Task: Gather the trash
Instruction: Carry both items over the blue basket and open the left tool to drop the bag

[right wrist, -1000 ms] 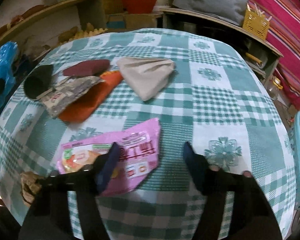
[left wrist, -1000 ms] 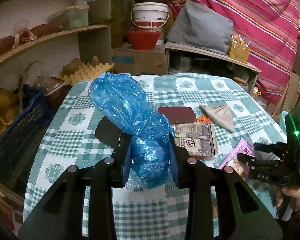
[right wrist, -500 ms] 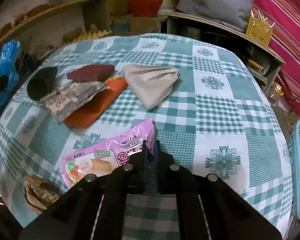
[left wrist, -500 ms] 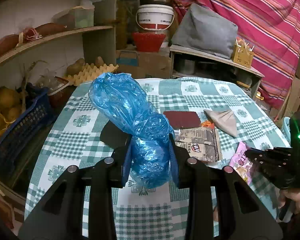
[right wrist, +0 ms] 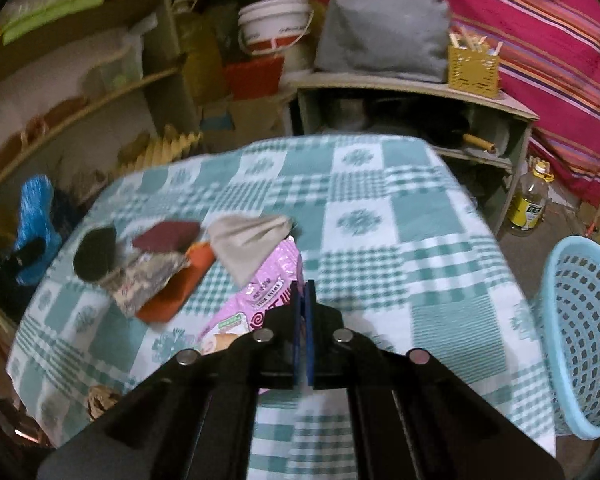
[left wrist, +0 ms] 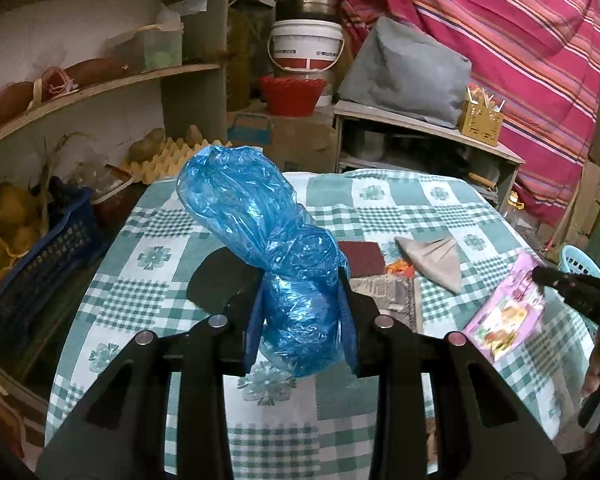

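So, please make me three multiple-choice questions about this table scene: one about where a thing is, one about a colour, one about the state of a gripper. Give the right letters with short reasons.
1. Where is the blue basket?
A. on the table
B. beside the table, on the right gripper's side
C. on a shelf

2. What colour is the plastic bag in the left gripper?
A. blue
B. yellow
C. black

3. In what state is the right gripper?
A. wide open above the table
B. shut on the pink wrapper
C. shut on the beige cloth

Answers:
1 B: the right wrist view shows it past the table's right edge, lower than the tabletop.
2 A: the crumpled bag between the fingers is blue.
3 B: the fingers are pressed together on the wrapper's edge, and the left wrist view shows the wrapper hanging from them.
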A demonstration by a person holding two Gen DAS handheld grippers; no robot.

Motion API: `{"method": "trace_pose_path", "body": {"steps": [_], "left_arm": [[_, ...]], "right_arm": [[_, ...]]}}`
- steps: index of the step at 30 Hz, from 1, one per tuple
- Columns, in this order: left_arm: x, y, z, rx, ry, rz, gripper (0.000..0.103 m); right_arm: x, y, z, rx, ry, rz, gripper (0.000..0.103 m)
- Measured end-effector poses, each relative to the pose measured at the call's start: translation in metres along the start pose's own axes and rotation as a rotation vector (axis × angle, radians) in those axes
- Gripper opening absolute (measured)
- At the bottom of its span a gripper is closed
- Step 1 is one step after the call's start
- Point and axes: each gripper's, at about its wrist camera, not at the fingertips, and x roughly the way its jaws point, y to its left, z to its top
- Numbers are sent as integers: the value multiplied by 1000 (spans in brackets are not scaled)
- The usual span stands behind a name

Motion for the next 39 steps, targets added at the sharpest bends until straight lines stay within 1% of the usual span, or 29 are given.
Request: {"method": "trace_pose_path", "body": {"steps": [4,8,15,21,25,28,29,32,36,39], "left_arm": [[-1,-14,6,5,-15,-16,31],[1,-31,10,16,-21,-35,31],[7,-78,18,47,-29,-97,31],[18,-137,21,82,-29,-163,31],[23,-187,18,136,-31,-208,31],[27,-225,14,176,-25,-254,31],[28,-236,12,187,-23,-267,31],[30,-270,6,219,-17,-314,31],[35,-311,-2,237,0,-383,31],[40,-340,-10,254,13,-434,31]], "right_arm": [[-16,-25,8,61,-44,1,2],[-30,-54,11,118,-76,-17,2],[-61,-120,9,232,-128,-77,2],[-96,-183,-1,325,-181,-136,2],[-119,-226,-14,392,-213,-175,2],[-133,-254,-24,430,-225,-215,2],[-138,-265,-29,438,-228,-240,2],[-149,-293,-41,478,-233,-269,2],[-161,-317,-54,509,-239,-312,2],[-168,-331,-60,536,-248,-320,2]]}}
